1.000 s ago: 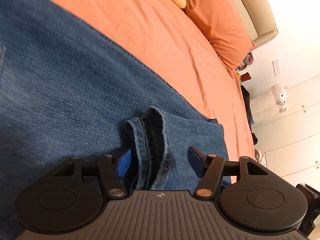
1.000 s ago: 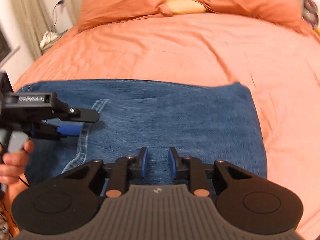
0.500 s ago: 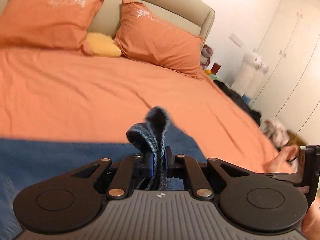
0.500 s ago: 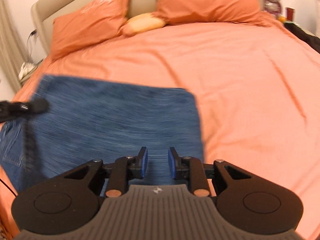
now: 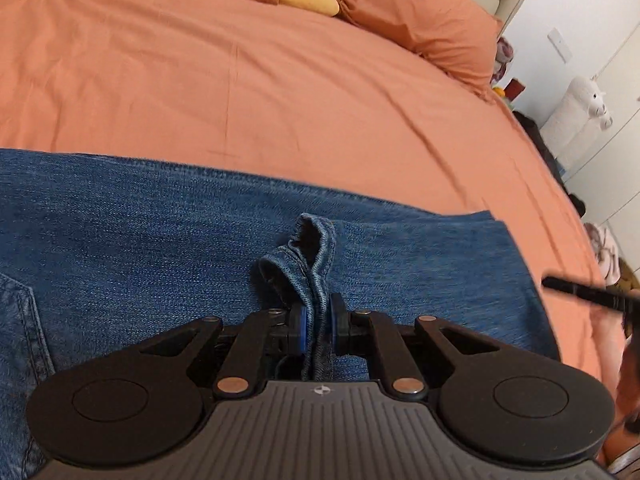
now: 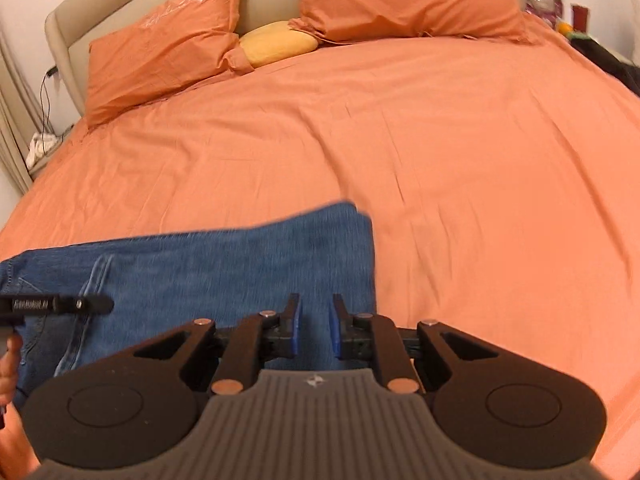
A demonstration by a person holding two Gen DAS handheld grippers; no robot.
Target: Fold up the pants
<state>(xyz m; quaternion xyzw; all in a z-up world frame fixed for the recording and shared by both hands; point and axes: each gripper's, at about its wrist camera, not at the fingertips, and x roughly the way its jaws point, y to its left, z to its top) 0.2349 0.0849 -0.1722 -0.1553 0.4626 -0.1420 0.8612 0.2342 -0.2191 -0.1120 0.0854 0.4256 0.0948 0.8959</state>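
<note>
Right now we have the blue jeans (image 5: 160, 232) lying flat across the near part of the bed (image 5: 280, 92), on its orange sheet, with the folded edge toward the right. Our left hand-held gripper (image 5: 318, 330) is clenched on a bunched hem of the jeans (image 5: 308, 252), which stands up in a loop from between its blue pads (image 5: 303, 330) above the flat denim. Our right hand-held gripper (image 6: 313, 330) hovers over the right end of the jeans (image 6: 240, 256), near their folded edge; its jaws stand a little apart with nothing between them, and denim shows through the gap. In the right wrist view, part of the left tool's black body shows at the left edge, over the seam side of the jeans. At the head of the bed we see two orange pillows (image 6: 160, 60) with a yellow cushion (image 6: 278, 42) between them, against a beige headboard (image 6: 68, 12).
</note>
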